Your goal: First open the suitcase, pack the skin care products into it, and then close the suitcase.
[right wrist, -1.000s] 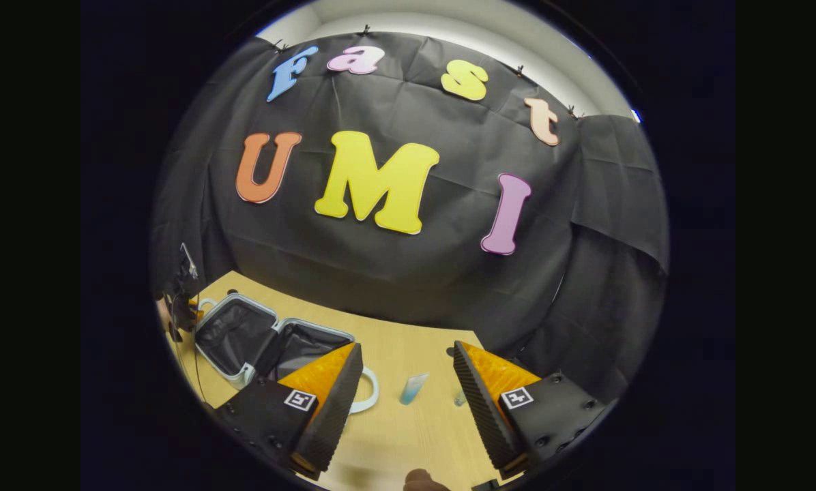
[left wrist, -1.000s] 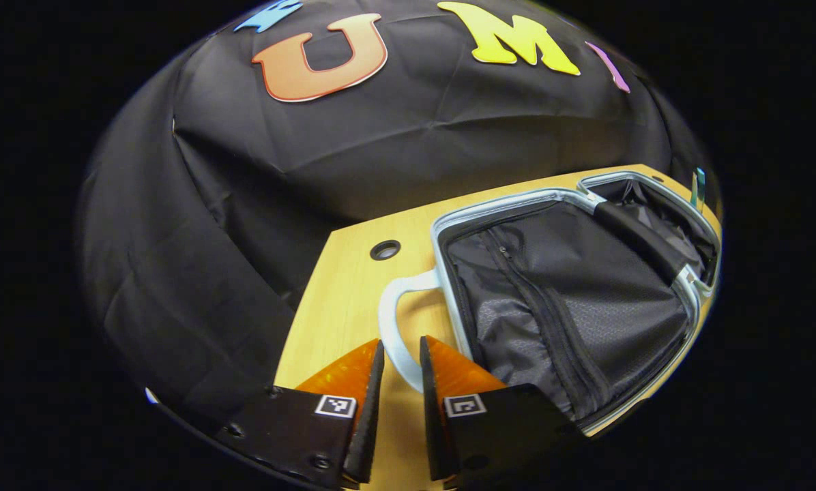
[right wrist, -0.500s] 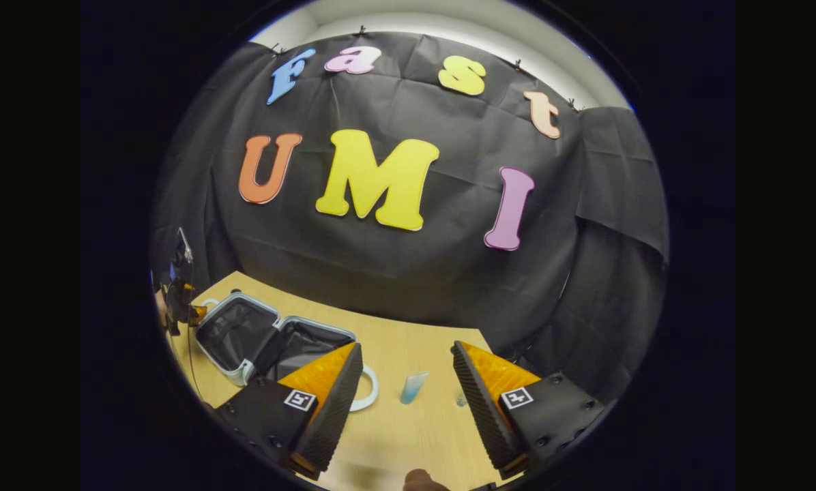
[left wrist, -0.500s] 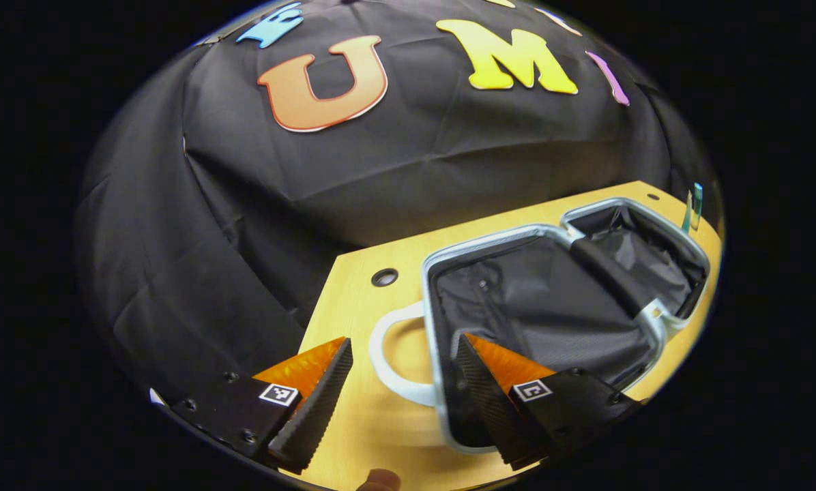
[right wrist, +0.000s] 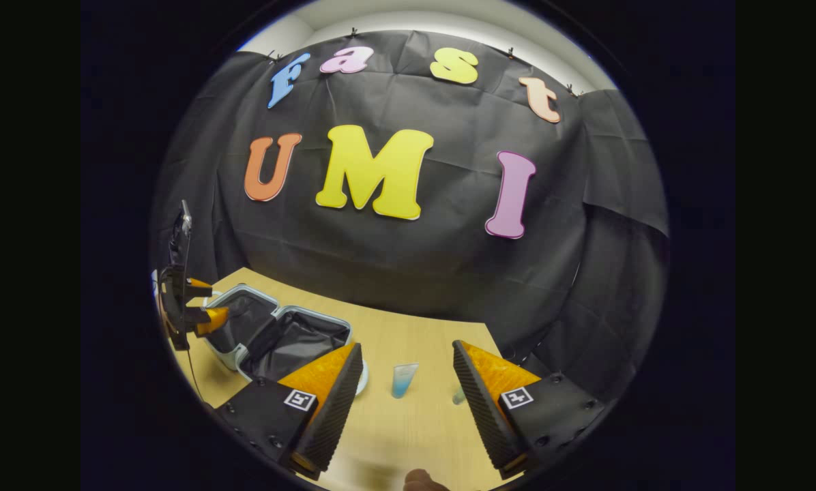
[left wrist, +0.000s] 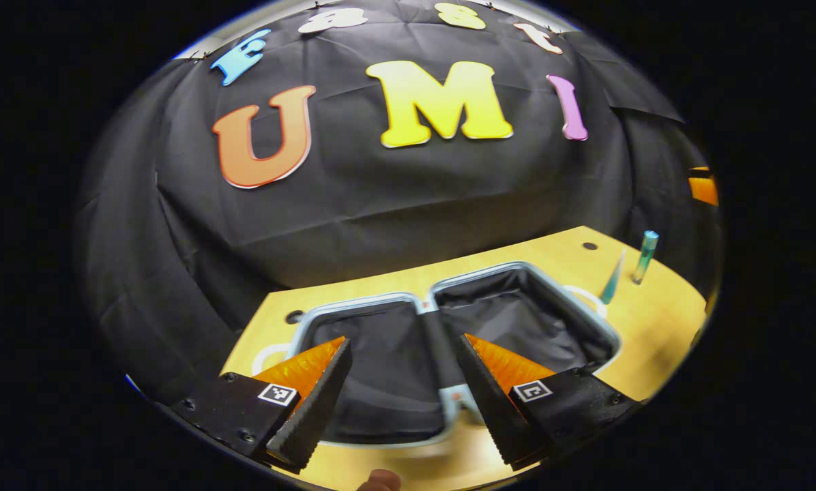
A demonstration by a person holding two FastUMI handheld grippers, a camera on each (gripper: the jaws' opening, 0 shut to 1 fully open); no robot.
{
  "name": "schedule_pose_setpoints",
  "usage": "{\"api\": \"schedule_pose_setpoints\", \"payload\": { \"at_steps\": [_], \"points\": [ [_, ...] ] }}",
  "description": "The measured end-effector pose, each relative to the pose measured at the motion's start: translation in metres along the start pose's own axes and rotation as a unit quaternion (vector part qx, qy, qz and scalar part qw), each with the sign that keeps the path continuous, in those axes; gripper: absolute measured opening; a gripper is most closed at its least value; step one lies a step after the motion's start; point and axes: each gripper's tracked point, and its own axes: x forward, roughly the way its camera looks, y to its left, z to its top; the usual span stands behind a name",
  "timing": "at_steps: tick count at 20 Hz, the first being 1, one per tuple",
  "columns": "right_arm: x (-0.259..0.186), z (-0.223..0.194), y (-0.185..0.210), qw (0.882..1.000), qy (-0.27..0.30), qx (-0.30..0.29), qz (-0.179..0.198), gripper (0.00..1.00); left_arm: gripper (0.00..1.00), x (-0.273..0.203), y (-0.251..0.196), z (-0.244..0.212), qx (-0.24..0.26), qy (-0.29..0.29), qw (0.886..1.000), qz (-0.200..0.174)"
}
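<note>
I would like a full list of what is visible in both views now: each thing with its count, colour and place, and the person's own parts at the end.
suitcase: 1, pale blue shell with black lining, lying open flat on the table, both halves up.
tube: 1, clear fading to blue, standing on the table to the right of the suitcase.
slim bottle: 1, teal, upright on the table beyond the tube, far from the suitcase.
table: 1, light wood, with cable holes near its back edge.
booth wall: 1, black cloth, behind the table.
left gripper: 1, fingers apart, above the open suitcase.
right gripper: 1, fingers apart, above the table facing the tube.
fingertip: 1, at the bottom edge of the right gripper view.
</note>
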Motion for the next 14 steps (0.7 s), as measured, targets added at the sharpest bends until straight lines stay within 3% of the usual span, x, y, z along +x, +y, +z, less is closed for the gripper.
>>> {"api": "schedule_pose_setpoints", "payload": {
  "at_steps": [8,14],
  "points": [
    [0.005,-0.039,-0.093,1.000,0.006,-0.007,-0.011,0.80,0.99,0.003,-0.177,0.023,0.002,-0.003,0.997,-0.071],
    [0.015,-0.080,-0.155,0.999,0.044,0.004,-0.016,0.79,0.99,0.034,-0.276,0.010,-0.020,0.031,0.993,-0.113]
  ]
}}
